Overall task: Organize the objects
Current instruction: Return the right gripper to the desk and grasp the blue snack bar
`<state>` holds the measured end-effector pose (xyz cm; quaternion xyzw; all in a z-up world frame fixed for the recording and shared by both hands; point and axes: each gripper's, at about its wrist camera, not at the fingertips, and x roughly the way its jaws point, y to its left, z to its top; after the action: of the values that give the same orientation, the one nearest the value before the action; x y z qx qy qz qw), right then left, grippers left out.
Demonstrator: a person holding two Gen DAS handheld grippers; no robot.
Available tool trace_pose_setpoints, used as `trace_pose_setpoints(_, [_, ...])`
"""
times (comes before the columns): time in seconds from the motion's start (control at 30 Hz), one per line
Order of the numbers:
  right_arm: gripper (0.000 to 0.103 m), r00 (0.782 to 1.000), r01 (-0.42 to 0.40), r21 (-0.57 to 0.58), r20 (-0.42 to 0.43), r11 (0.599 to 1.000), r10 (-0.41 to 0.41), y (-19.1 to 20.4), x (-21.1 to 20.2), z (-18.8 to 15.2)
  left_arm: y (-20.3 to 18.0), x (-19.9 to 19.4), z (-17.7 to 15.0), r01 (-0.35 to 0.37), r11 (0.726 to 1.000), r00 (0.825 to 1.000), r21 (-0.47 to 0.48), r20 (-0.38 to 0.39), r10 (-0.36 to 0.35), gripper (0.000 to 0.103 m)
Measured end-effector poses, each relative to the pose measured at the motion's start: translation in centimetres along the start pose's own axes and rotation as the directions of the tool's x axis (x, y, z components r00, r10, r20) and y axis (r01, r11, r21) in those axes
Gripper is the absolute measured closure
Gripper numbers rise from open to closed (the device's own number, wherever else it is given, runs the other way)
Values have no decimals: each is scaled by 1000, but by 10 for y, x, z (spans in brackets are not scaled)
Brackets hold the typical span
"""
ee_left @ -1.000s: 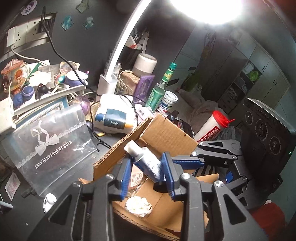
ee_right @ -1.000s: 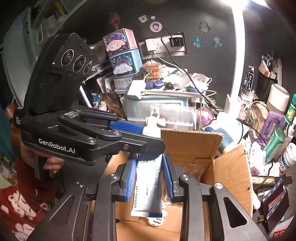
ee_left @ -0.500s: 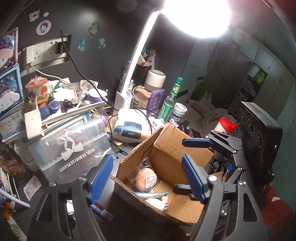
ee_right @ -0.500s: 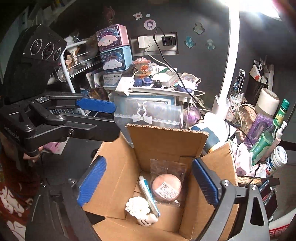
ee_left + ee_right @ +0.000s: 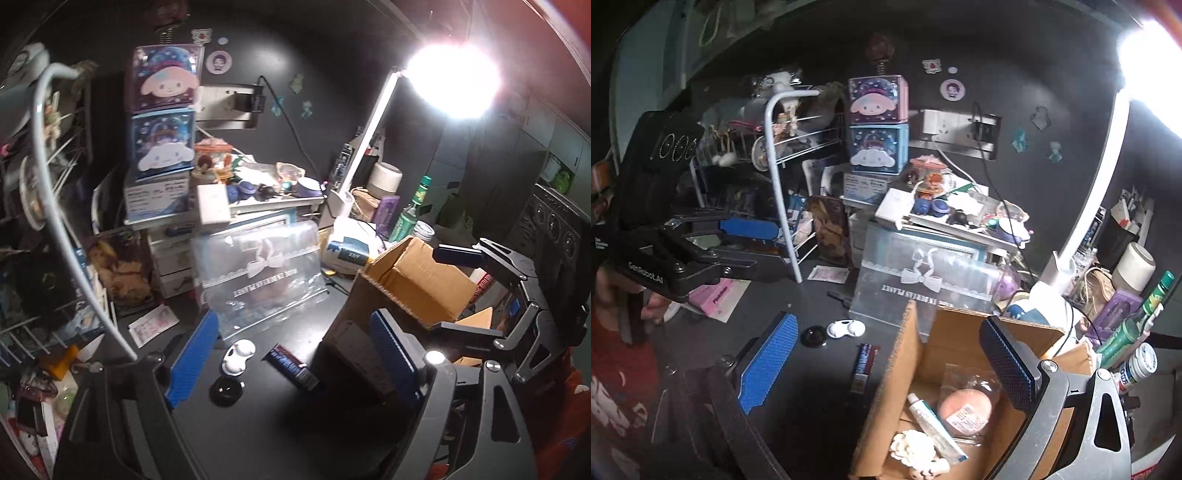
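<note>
An open cardboard box (image 5: 912,369) stands on the dark desk; it also shows in the left wrist view (image 5: 413,284). Inside lie a white tube (image 5: 934,424), a bagged pink puff (image 5: 966,410) and a white flower piece (image 5: 912,448). My left gripper (image 5: 295,358) is open and empty, left of the box, above a dark wrapped bar (image 5: 291,367), a white contact lens case (image 5: 238,356) and a black round lid (image 5: 225,391). My right gripper (image 5: 886,369) is open and empty over the box's left edge. The bar (image 5: 863,363), case (image 5: 846,328) and lid (image 5: 813,336) also show there.
A clear plastic pouch with a bow (image 5: 258,277) stands behind the small items. Stacked cartoon tins (image 5: 877,122), a cluttered shelf (image 5: 945,218), a wire rack (image 5: 783,177), a white desk lamp (image 5: 1082,229) and bottles (image 5: 1134,325) crowd the back and right.
Both grippers opened and let go of the white tube, which now lies in the box. Both then pulled back and swung left, toward the small items on the desk.
</note>
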<state>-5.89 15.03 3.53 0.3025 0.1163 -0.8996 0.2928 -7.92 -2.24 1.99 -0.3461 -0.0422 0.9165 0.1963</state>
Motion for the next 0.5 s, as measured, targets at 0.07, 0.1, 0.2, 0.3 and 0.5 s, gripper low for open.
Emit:
trace_pose_setpoints(0.07, [4, 1000, -26, -29, 5, 999, 26, 19, 5, 2, 14, -7, -14, -36, 999, 999, -21, 5, 36, 19])
trace_pose_setpoints(0.1, [4, 999, -32, -51, 9, 998, 32, 32, 9, 1, 20, -10, -21, -52, 998, 999, -31, 7, 53, 17])
trace_pose_setpoints(0.2, [4, 999, -47, -114, 1, 992, 47, 64, 23, -7, 38, -15, -43, -106, 992, 994, -64, 10, 107, 16])
trace_pose_setpoints(0.3, [5, 996, -85, -134, -35, 987, 81, 89, 43, -20, 51, -15, -64, -139, 986, 990, -91, -1, 140, 16])
trace_pose_setpoints(0.5, [39, 981, -98, -77, -173, 992, 84, 101, 104, -59, 65, -1, -104, -169, 976, 985, -136, -44, 164, 16])
